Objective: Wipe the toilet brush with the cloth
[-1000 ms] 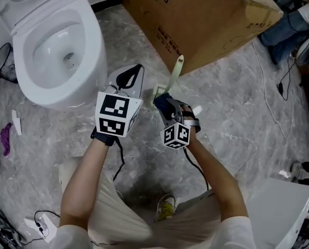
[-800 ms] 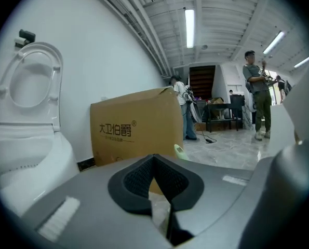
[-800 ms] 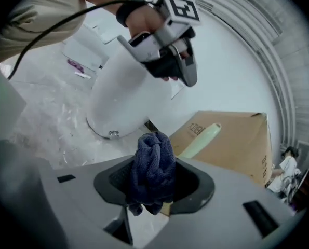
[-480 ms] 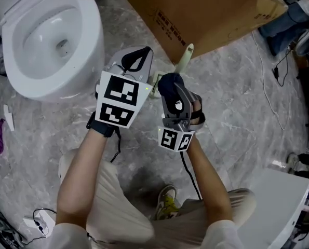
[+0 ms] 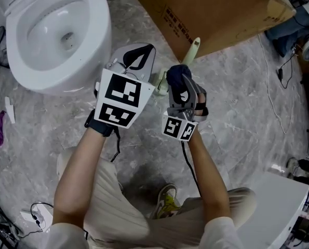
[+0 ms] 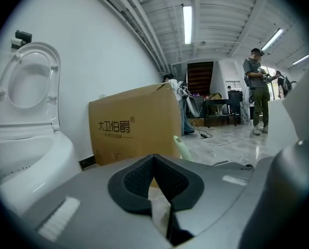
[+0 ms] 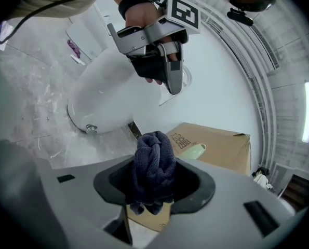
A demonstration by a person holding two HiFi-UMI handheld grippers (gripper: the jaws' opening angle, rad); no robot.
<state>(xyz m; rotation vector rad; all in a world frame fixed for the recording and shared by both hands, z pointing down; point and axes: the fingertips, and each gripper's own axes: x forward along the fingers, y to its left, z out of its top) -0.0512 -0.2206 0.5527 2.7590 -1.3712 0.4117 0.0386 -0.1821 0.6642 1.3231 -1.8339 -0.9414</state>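
Toilet brush (image 5: 194, 46), pale green handle slanting towards the cardboard box (image 5: 222, 9), lower end clamped in the left gripper (image 6: 154, 162) jaws, dark cloth (image 5: 177, 72) pinched in the right gripper (image 5: 180, 83), now higher up the handle than a second ago, white toilet (image 5: 94, 45) alongside

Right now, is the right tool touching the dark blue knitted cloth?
Touching. The right gripper view shows the dark blue knitted cloth bunched up and pinched between the jaws of the right tool, pressed against both pads.
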